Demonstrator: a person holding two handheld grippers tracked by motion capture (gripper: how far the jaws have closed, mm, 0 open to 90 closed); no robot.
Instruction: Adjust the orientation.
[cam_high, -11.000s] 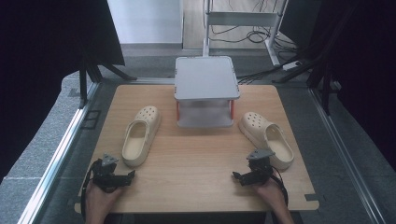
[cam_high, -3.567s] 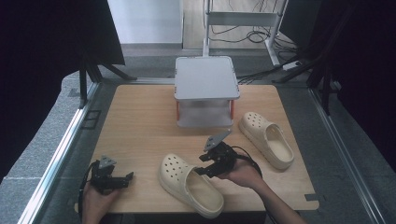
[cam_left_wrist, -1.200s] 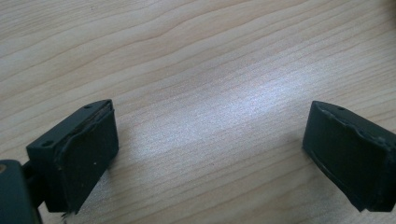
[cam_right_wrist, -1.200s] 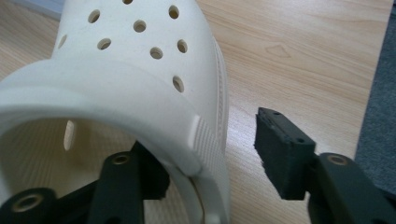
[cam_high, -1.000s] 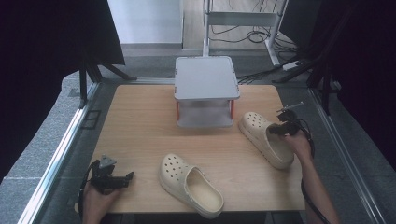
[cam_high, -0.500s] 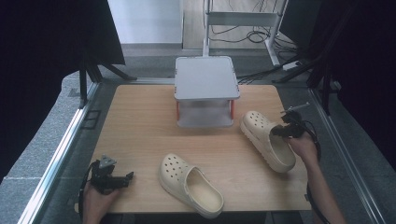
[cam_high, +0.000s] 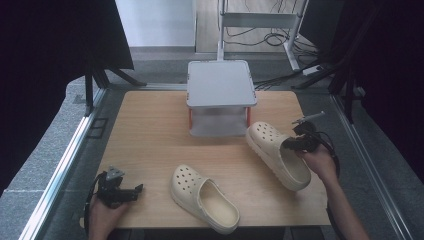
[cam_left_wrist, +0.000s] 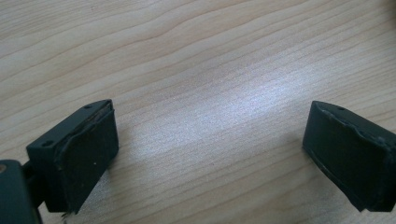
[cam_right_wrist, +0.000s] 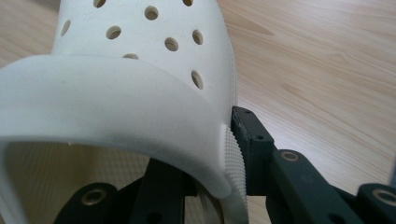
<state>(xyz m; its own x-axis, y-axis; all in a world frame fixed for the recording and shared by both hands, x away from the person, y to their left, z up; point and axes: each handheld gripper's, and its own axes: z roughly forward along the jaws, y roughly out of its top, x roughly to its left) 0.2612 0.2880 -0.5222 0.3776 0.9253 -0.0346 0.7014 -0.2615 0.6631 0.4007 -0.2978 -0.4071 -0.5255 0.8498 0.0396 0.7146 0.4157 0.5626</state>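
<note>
Two cream clogs with holes in the toe are on the wooden table (cam_high: 150, 135). One clog (cam_high: 202, 197) lies near the front edge, toe toward the back left. The other clog (cam_high: 277, 152) is at the right, and my right gripper (cam_high: 295, 142) is shut on its side wall. In the right gripper view the clog's rim (cam_right_wrist: 140, 93) is pinched with one finger (cam_right_wrist: 250, 144) outside and the other inside. My left gripper (cam_high: 125, 192) rests at the front left corner, its jaws open (cam_left_wrist: 210, 154) over bare wood.
A grey lidded box on orange legs (cam_high: 221, 97) stands at the back middle of the table, just left of the held clog's toe. Metal rails (cam_high: 65, 165) run along the table's sides. A rack and cables (cam_high: 260, 20) sit on the floor behind.
My right hand has carried the right clog a little up and to the left, its heel end tilted off the table. The left hand and the front clog have not moved.
</note>
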